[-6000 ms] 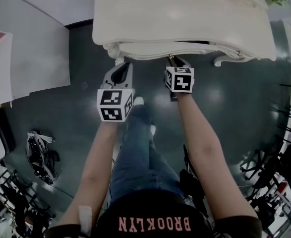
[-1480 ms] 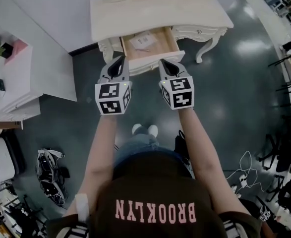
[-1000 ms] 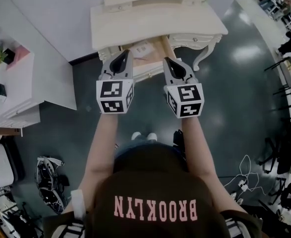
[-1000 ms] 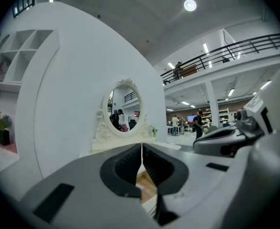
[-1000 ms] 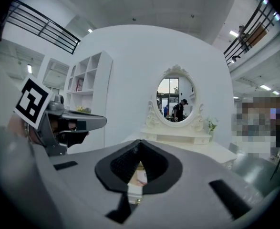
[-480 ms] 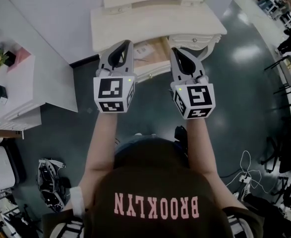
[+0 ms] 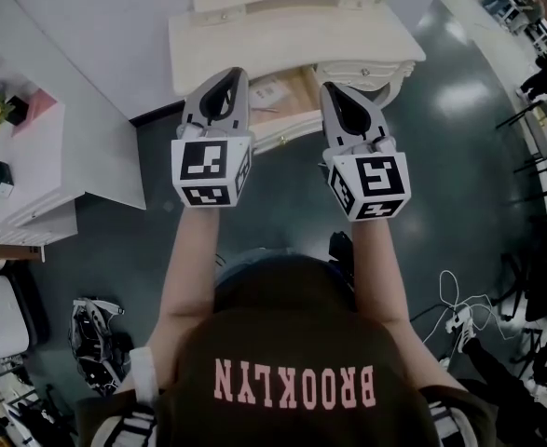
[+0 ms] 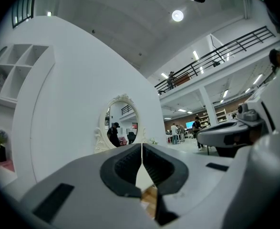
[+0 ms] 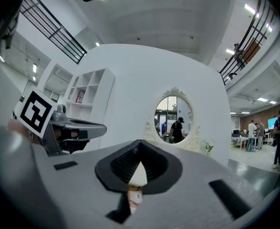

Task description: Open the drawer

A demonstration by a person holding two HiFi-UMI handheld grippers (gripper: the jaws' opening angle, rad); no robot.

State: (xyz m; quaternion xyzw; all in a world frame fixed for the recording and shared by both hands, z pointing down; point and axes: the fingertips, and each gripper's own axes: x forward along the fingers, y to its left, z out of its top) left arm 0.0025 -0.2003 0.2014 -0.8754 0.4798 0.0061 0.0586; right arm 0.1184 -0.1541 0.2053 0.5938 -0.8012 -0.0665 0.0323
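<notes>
The drawer [image 7: 290, 96] stands pulled out of the front of the cream desk [image 7: 292, 35], its white front edge well past the desk's own edge and its wooden bottom bare apart from a sheet of paper [image 7: 269, 88]. The left tool [image 7: 232, 74] and right tool [image 7: 332, 89] are held side by side and apart from each other. In the head view their tips lie over the drawer's left and right edges. Both point level toward the oval mirror [image 8: 122, 123] at the back of the desk, so they sit above the drawer and not on it. In the left gripper view the left tool [image 8: 142, 147] has its jaws pressed together to a thin seam with nothing between them. In the right gripper view the right tool [image 9: 140, 144] is likewise closed and empty. In each view a strip of drawer wood shows low behind the tips. A white wall [image 7: 77, 26] runs behind and to the left of the desk, and a white shelf unit [image 7: 17, 170] stands farther left. Open dark floor [image 7: 282, 194] lies in front of the drawer and to the right of the desk's curved leg [image 7: 391, 84]. Cables and gear crowd the floor only at the lower left and along the right edge.
</notes>
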